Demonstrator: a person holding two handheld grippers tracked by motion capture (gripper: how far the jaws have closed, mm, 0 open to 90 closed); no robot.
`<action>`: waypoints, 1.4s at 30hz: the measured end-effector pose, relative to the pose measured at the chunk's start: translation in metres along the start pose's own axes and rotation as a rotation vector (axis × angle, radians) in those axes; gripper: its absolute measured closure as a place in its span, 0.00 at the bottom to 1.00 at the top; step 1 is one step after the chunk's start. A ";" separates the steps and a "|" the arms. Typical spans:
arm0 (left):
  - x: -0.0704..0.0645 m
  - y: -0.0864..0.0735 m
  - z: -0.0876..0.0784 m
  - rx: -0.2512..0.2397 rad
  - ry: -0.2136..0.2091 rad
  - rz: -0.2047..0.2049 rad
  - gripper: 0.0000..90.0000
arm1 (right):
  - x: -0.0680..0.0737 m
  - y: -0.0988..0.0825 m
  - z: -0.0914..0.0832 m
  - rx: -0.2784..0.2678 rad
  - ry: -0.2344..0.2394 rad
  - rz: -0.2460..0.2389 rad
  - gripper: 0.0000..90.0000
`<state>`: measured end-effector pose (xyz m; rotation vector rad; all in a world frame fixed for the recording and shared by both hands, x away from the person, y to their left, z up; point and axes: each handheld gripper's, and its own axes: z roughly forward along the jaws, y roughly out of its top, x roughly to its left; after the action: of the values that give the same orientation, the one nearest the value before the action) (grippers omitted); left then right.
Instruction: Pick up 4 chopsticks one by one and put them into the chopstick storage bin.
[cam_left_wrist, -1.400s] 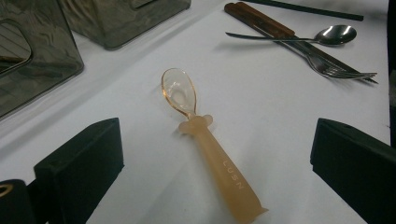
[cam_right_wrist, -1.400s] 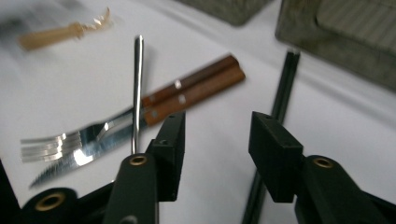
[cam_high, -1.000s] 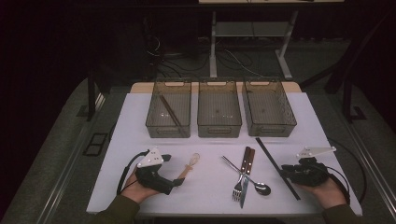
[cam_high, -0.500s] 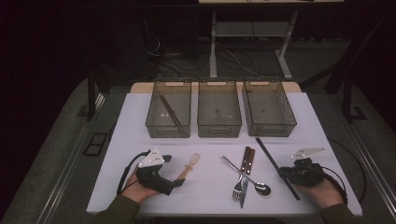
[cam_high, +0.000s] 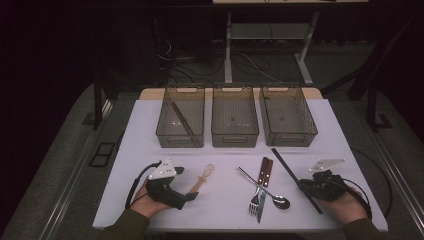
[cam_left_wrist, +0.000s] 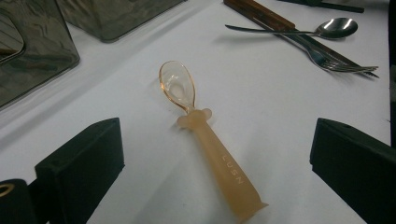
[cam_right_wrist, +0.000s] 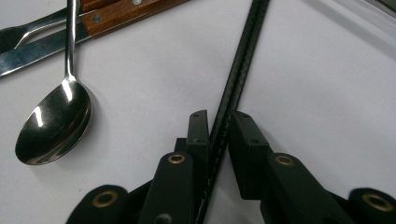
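Note:
A long black stick (cam_high: 287, 167) lies slantwise on the white table (cam_high: 150, 125) at the right. My right gripper (cam_high: 303, 185) has just been closing; in the right gripper view its jaws (cam_right_wrist: 219, 119) are shut on the black stick (cam_right_wrist: 245, 51), which still rests on the table. At the left lies a clear peach plastic spoon (cam_high: 204, 176). My left gripper (cam_high: 184, 184) is open, and the peach spoon (cam_left_wrist: 210, 144) lies untouched on the table between its wide jaws (cam_left_wrist: 218, 156).
A metal spoon (cam_right_wrist: 53, 121), a fork (cam_high: 254, 202) and a wooden-handled knife (cam_high: 264, 172) lie crossed mid-table. Three grey see-through bins (cam_high: 180, 140) (cam_high: 235, 141) (cam_high: 290, 140) stand in a row behind; the left one holds a dark stick (cam_high: 181, 117).
The right gripper's jaws have drawn in around the black stick. Both hands have kept their places, and the left gripper and the spoon look unchanged.

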<state>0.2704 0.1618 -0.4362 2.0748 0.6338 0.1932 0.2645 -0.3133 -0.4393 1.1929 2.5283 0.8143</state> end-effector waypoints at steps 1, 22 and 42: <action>0.000 0.000 0.000 0.000 0.000 0.000 0.02 | 0.000 0.000 0.000 0.002 0.001 0.000 0.87; 0.000 0.000 0.000 0.008 -0.002 0.006 0.02 | -0.008 0.000 -0.012 -0.083 0.021 0.061 0.83; 0.000 0.000 -0.001 0.006 -0.003 0.006 0.02 | -0.009 -0.003 -0.006 -0.021 0.032 0.054 0.92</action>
<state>0.2699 0.1619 -0.4358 2.0829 0.6277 0.1917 0.2659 -0.3239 -0.4364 1.2568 2.5163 0.8779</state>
